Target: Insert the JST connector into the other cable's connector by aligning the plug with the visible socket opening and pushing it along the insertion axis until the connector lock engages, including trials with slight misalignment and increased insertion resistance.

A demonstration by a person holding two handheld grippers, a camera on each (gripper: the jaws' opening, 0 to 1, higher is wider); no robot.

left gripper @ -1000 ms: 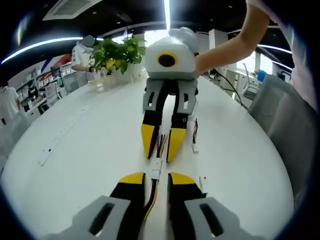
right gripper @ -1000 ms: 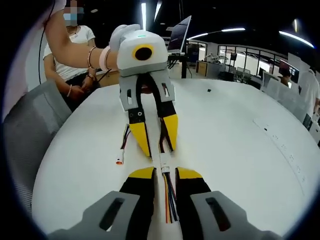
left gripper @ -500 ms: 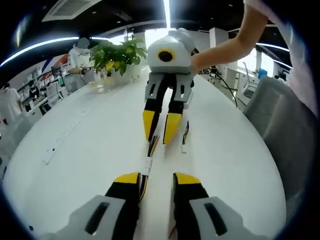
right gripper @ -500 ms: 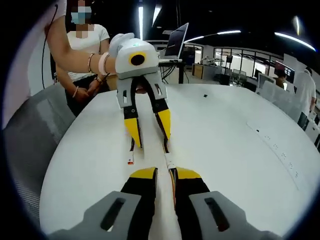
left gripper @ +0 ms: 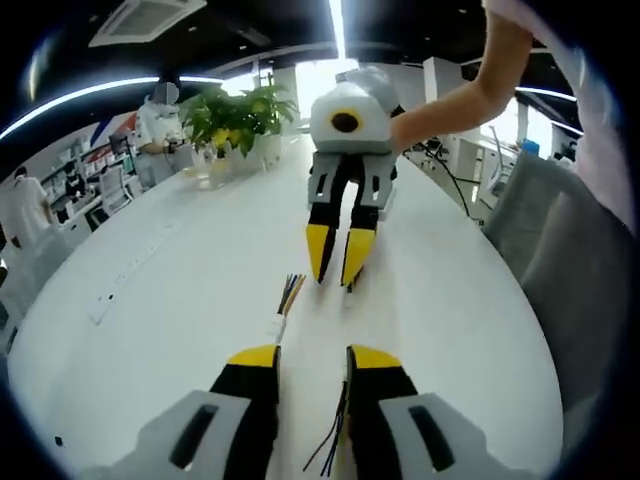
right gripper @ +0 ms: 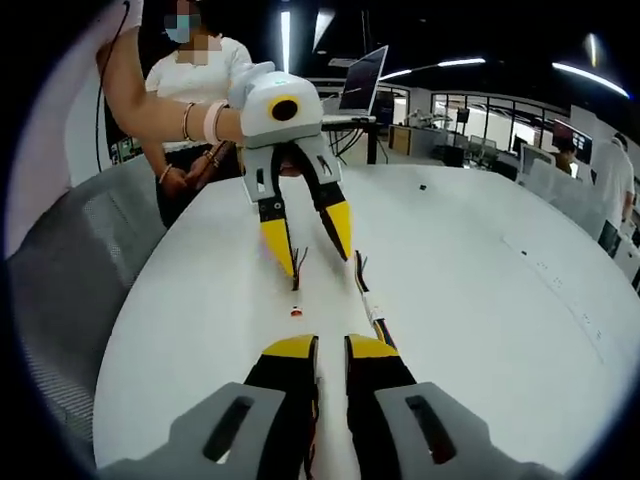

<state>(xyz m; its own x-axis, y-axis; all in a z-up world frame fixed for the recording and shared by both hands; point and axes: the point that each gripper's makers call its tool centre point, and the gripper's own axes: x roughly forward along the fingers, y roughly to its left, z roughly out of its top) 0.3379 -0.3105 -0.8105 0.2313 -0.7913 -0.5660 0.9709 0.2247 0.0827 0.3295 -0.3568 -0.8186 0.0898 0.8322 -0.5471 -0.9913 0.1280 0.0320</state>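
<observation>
2 handheld grippers are facing each other over a white table (left gripper: pixel 150 300), and both appear to be standing clear of the work. In the right gripper view, the left gripper (right gripper: pixel 308 238) is hovering ahead with its jaws spread wide and nothing between them. The right gripper (right gripper: pixel 331 349) is showing its own jaws at the bottom, standing close together with only a slim slit, and I cannot tell whether anything is caught in that slit. A cable (right gripper: pixel 371 300) is lying on the table between the 2 grippers, running from beside the left gripper's tips back to just outside the right gripper's right jaw, with a white connector (right gripper: pixel 373 306) partway along it. In the left gripper view, the same cable (left gripper: pixel 284 303) is lying just ahead of the left gripper (left gripper: pixel 312 357), off its left jaw, with coloured wire ends fanning out toward the right gripper (left gripper: pixel 338 266). A 2nd, shorter lead (right gripper: pixel 296 288) is lying loose beside it. Wires seem to be leaving both sides of the white connector, so the plug is probably seated already. Whether the lock has engaged is too small to tell, so checking that is what seems left.
</observation>
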